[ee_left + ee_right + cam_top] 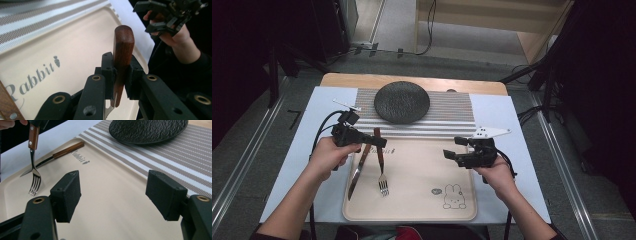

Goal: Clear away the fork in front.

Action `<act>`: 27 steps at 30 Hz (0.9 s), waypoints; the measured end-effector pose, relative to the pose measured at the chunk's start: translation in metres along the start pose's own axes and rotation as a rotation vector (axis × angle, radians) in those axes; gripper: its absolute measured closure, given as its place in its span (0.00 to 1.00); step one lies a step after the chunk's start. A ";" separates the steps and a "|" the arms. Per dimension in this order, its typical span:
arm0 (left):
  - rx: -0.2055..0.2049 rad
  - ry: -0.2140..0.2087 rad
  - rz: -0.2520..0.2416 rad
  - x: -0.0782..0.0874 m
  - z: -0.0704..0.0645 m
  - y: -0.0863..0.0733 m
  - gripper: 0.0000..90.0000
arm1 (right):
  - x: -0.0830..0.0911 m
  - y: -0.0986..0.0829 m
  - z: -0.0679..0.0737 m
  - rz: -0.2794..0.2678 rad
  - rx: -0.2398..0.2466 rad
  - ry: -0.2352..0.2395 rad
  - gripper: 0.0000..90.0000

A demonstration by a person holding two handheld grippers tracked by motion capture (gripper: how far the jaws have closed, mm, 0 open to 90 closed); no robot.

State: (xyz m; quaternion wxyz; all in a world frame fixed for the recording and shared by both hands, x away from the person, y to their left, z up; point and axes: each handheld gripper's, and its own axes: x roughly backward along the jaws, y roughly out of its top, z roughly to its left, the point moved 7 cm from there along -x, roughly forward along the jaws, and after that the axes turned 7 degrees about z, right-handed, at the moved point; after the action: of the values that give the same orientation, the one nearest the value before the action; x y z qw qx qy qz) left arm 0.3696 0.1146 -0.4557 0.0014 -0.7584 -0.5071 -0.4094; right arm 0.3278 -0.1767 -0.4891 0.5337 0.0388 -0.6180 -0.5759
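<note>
**Fork lifted from the tray; knife not yet taken**

The left gripper (117, 75) is closed on the brown wooden handle of the steel fork (381, 165), the handle being pinched between its two black jaws near the top end. The fork is held hanging tines-down, its tips at or just above the beige plastic tray printed with a rabbit (422, 200); contact cannot be told. The right gripper (113, 195) is held wide and empty above the bare middle of the tray.

The pick-up of the fork is judged done; its placing is left, probably beside the round black textured plate (402, 102) on the grey striped placemat (452, 117). The wooden-handled steel knife (357, 172) is left lying on the tray, just beside the fork. Both forearms are brought in low, the left wrist raised, the right hand kept level.
</note>
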 end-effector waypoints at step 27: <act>0.011 0.149 -0.076 -0.024 0.032 0.002 0.82 | 0.030 -0.047 0.003 -0.003 -0.011 -0.035 0.29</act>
State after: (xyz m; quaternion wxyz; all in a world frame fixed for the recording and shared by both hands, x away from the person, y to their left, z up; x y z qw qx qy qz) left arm 0.3869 0.1087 -0.4910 0.0279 -0.7060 -0.5363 -0.4617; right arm 0.2865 -0.2107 -0.5049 0.5221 0.0268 -0.6241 -0.5807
